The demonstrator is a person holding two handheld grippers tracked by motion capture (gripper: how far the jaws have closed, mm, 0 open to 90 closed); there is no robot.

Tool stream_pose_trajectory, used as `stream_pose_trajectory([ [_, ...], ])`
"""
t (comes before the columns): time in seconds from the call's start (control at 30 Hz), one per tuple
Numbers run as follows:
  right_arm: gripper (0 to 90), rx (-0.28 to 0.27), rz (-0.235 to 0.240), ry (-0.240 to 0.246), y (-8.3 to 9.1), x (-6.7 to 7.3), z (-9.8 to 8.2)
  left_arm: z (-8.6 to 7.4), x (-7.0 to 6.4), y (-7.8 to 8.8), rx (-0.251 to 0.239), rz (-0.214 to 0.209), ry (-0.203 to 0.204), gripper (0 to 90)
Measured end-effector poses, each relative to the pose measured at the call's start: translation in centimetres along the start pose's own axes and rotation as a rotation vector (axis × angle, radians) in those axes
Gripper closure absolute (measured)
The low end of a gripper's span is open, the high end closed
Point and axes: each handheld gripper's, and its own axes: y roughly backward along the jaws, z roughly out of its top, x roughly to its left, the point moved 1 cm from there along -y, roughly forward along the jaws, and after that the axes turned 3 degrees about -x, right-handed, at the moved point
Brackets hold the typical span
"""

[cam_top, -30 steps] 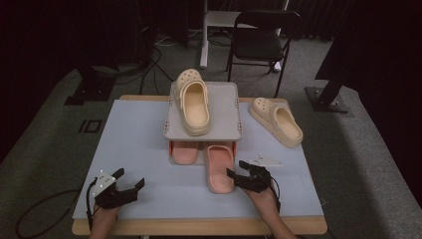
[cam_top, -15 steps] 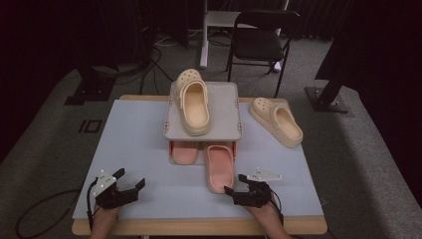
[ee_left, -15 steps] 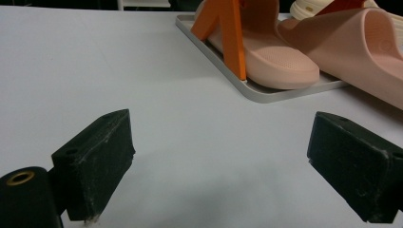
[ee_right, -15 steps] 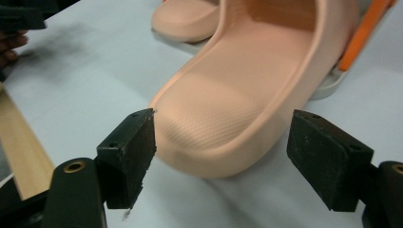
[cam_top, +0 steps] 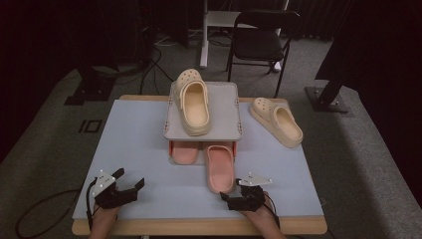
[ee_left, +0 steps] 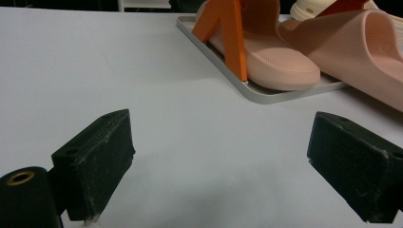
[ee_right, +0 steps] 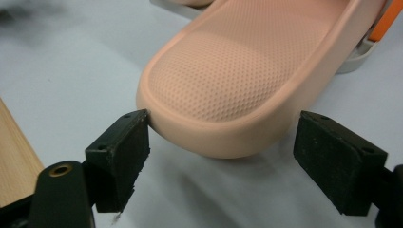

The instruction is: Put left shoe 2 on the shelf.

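Note:
A pink slipper (cam_top: 220, 167) lies on the table, its toe under a two-level rack (cam_top: 234, 107) and its heel toward me. In the right gripper view its heel (ee_right: 237, 80) sits between my right gripper's (ee_right: 228, 142) jaws, which have just been opening. One pad corner meets the slipper's edge and the other stands apart. From above, my right gripper (cam_top: 231, 191) rests low by the front edge. A second pink slipper (ee_left: 266, 59) lies on the rack's lower tray (ee_left: 266, 95). My left gripper (cam_top: 130, 178) (ee_left: 223, 156) is open over bare table at front left.
A cream clog (cam_top: 194, 102) sits on the rack's grey top tray. Its mate (cam_top: 276, 121) lies on the table at back right. Orange legs (ee_left: 233, 38) hold the rack up. A black chair (cam_top: 259, 42) stands beyond the table.
My right gripper has drawn back toward the front edge and sunk lower, with its jaws wider. The pink slipper and my left gripper have stayed put.

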Motion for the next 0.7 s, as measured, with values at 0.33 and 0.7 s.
stream_pose_trajectory([
  [0.33,19.2,-0.021,-0.026,-0.011,-0.9,-1.1,1.0,0.0,0.0,0.0,0.003,-0.001,0.000,8.2],
  [0.7,21.5,-0.042,-0.051,-0.008,-2.3,-2.1,2.6,0.0,0.0,0.0,0.005,-0.001,-0.003,8.2],
])
